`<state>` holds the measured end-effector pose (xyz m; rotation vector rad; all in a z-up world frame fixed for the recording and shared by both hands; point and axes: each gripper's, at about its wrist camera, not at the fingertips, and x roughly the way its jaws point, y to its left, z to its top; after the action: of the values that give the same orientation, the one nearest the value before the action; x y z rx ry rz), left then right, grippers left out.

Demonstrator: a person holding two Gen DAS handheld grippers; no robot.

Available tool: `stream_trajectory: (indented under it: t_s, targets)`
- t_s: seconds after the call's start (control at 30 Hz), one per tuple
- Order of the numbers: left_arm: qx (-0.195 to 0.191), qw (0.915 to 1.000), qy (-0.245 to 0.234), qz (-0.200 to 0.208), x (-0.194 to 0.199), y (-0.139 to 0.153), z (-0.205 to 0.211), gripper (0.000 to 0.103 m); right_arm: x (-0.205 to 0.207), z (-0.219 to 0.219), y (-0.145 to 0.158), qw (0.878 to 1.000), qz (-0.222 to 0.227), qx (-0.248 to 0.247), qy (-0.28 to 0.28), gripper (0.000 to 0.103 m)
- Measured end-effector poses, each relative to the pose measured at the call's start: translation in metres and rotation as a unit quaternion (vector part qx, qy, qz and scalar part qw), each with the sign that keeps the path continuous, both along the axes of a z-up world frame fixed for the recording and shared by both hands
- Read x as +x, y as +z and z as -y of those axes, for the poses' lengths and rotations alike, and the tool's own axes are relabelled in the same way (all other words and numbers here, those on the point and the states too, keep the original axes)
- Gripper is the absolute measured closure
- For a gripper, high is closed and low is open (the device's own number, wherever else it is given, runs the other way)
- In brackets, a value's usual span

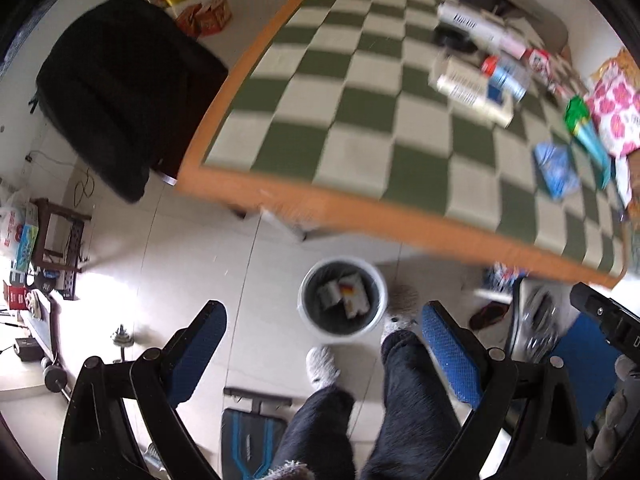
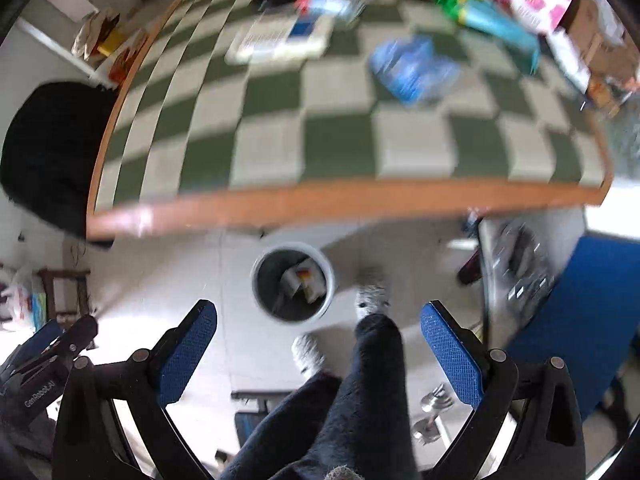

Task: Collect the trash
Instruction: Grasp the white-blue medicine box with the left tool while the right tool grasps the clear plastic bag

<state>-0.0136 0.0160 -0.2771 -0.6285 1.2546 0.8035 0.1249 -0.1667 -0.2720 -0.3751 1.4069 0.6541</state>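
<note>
Trash on the checkered table (image 1: 360, 136): blue crumpled wrapper (image 1: 555, 169) at about three o'clock in the left wrist view, near the table's right side; white printed box (image 1: 472, 92) toward two o'clock, well apart from the wrapper; green-and-teal pack (image 1: 586, 128) just beside a pink-flowered box (image 1: 614, 114) at the far right. Blurred, so print unreadable.

Round bin (image 1: 343, 300) down on the floor, just off the table's orange front edge, slightly right of centre at about five o'clock from the table's middle; white rim, dark liner, a few pale cartons (image 1: 348, 292) already lying inside. Same bin in the right wrist view a little left of centre, below the table edge, with the blue wrapper at one o'clock above it.

Left gripper (image 1: 324, 340) spread wide, blue pads well apart, nothing between them; bin showing in the gap. Right gripper (image 2: 318, 340) likewise spread wide and empty, bin just above its gap toward eleven o'clock.

Dark trouser legs (image 1: 404, 392) and grey fuzzy slippers (image 1: 320, 366) below, one slipper just beside the bin at its four o'clock. Black chair (image 1: 124, 92) at ten o'clock, beside the table's left edge.
</note>
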Motion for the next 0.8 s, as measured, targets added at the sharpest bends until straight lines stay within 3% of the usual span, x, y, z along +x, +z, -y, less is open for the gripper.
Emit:
stream_trajectory:
  t_s: [0.1,0.2,0.37,0.43,0.53,0.73,0.8]
  targets:
    - [-0.006,0.9999,0.013,-0.001,0.053,0.004,-0.016,0.003,0.062,-0.007,0.009,1.0,0.019,-0.017,-0.003,0.0]
    - [-0.026,0.999,0.037,-0.007,0.103,-0.003,-0.039,0.003,0.125,-0.02,-0.001,0.999,0.031,-0.04,-0.001,0.0]
    - [-0.043,0.9967,0.06,-0.033,0.178,-0.02,-0.069,0.003,0.209,-0.058,-0.056,0.996,0.001,-0.086,0.023,0.0]
    - [-0.05,0.9958,0.063,-0.044,0.199,-0.026,-0.079,0.003,0.228,-0.072,-0.078,0.994,-0.016,-0.1,0.036,0.001]
    - [-0.065,0.9939,0.071,-0.054,0.223,-0.039,-0.089,0.003,0.245,-0.089,-0.1,0.991,-0.029,-0.119,0.06,0.01]
    - [-0.09,0.9908,0.082,-0.059,0.254,-0.055,-0.103,0.003,0.261,-0.103,-0.11,0.985,-0.049,-0.134,0.097,0.043]
    - [-0.101,0.9892,0.09,-0.056,0.264,-0.059,-0.107,0.004,0.268,-0.106,-0.102,0.988,-0.04,-0.109,0.102,0.071]
